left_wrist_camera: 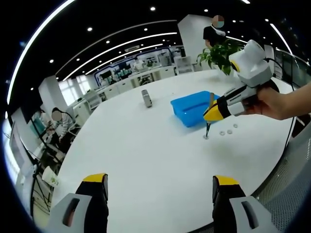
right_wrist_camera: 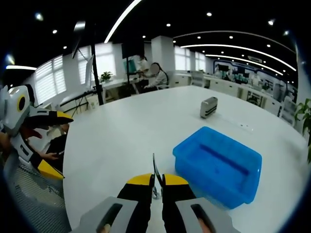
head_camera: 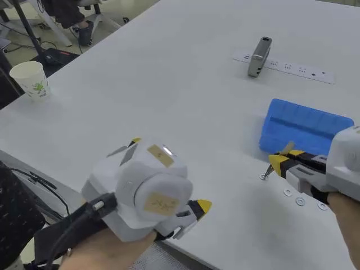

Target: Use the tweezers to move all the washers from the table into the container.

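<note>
My right gripper point(head_camera: 279, 159) point(right_wrist_camera: 158, 182) is shut on slim metal tweezers point(right_wrist_camera: 156, 174), which point down at the white table point(head_camera: 185, 95). Their tip rests at a small washer point(head_camera: 263, 177) just in front of the blue container point(head_camera: 306, 126) point(right_wrist_camera: 218, 165). Three more washers point(head_camera: 300, 201) point(left_wrist_camera: 229, 130) lie on the table beside the right gripper. My left gripper point(head_camera: 169, 173) point(left_wrist_camera: 160, 182) hovers open near the table's front edge, well left of the washers, with nothing between its yellow-tipped fingers. The left gripper view shows the right gripper point(left_wrist_camera: 216, 110) with the tweezers point(left_wrist_camera: 208, 128) touching the table.
A grey device point(head_camera: 259, 56) stands on a white power strip point(head_camera: 292, 68) at the back of the table. A paper cup point(head_camera: 31, 80) sits near the left edge. Chairs and cables lie beyond that edge. People sit at desks in the background.
</note>
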`<state>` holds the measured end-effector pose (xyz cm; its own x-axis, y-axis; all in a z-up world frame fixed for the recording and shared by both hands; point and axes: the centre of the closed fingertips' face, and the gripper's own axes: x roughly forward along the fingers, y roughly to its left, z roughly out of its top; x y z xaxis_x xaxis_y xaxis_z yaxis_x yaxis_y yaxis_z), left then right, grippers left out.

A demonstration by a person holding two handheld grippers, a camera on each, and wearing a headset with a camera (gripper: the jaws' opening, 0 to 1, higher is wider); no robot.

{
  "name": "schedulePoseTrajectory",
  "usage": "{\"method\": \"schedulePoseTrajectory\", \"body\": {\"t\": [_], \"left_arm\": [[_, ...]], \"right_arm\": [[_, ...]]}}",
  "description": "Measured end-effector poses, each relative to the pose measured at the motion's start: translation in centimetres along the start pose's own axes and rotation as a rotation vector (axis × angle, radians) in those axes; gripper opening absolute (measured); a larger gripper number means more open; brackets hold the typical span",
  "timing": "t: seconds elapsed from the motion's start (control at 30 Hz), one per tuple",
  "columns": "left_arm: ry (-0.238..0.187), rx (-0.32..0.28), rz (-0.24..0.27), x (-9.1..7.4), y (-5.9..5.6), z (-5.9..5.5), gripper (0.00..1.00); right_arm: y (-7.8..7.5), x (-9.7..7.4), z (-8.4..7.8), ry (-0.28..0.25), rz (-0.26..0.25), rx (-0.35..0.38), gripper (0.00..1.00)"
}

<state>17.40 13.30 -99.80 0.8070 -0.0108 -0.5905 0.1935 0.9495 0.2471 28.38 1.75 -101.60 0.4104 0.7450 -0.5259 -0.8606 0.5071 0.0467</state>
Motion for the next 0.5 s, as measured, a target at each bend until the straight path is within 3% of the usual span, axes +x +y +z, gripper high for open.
{"method": "schedulePoseTrajectory", "body": {"t": [0.1, 0.5], "left_arm": [[-0.001, 0.001, -0.001, -0.02, -0.01, 0.03, 0.9], [0.003, 0.012, -0.001, 0.0, -0.07, -0.01, 0.9]], "right_arm": [[-0.07, 0.12, -0.17, 0.009, -0.007, -0.043, 0.03], [0.28, 0.18, 0.08, 0.031, 0.007, -0.063, 0.01]]}}
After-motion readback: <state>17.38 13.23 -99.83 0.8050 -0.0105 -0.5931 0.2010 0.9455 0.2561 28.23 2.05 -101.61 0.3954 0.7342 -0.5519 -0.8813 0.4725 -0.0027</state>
